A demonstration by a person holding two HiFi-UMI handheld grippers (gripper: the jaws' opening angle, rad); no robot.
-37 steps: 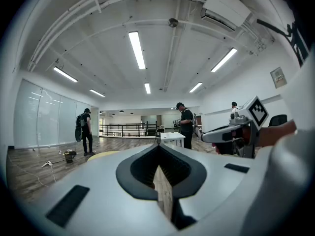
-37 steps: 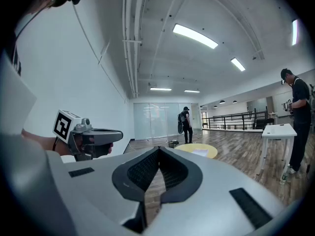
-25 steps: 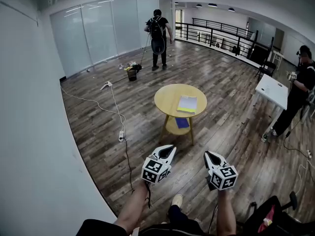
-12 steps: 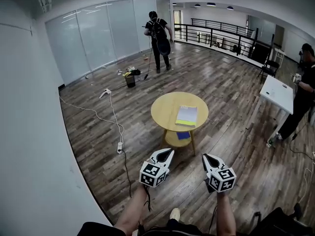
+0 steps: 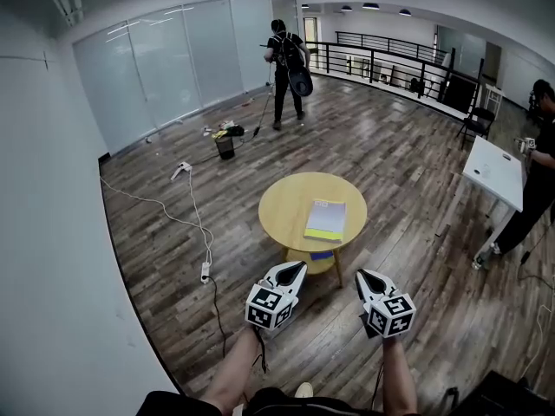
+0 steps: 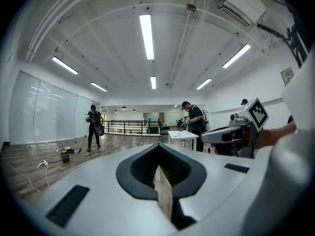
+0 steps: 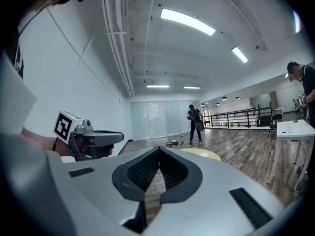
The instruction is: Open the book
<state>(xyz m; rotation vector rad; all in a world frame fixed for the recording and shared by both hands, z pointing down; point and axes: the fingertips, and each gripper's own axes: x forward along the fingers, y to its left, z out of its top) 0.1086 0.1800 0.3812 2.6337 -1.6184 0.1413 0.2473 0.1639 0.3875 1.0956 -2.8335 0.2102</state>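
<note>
The book lies closed and flat on the round yellow table, a little right of the top's middle and towards its near edge, with nothing else on the top beside it. It looks like a thin softcover with a pale cover and a yellow strip at its far end. I judge it to be light, with a bendable cover, and likely to slide on the smooth top if pushed from one side only. One tong should probably pin it down while the other lifts the cover at a free long edge or corner. From here I cannot tell which edge is the spine. The left gripper and the right gripper are held side by side, short of the table. Both have their jaws pressed together at the tips with nothing between them. A blue thing lies on the table's lower shelf. A cable with a power strip runs over the wood floor to the left, off the direct line. A person with a backpack stands well beyond the table, and a white table stands far to the right.
</note>
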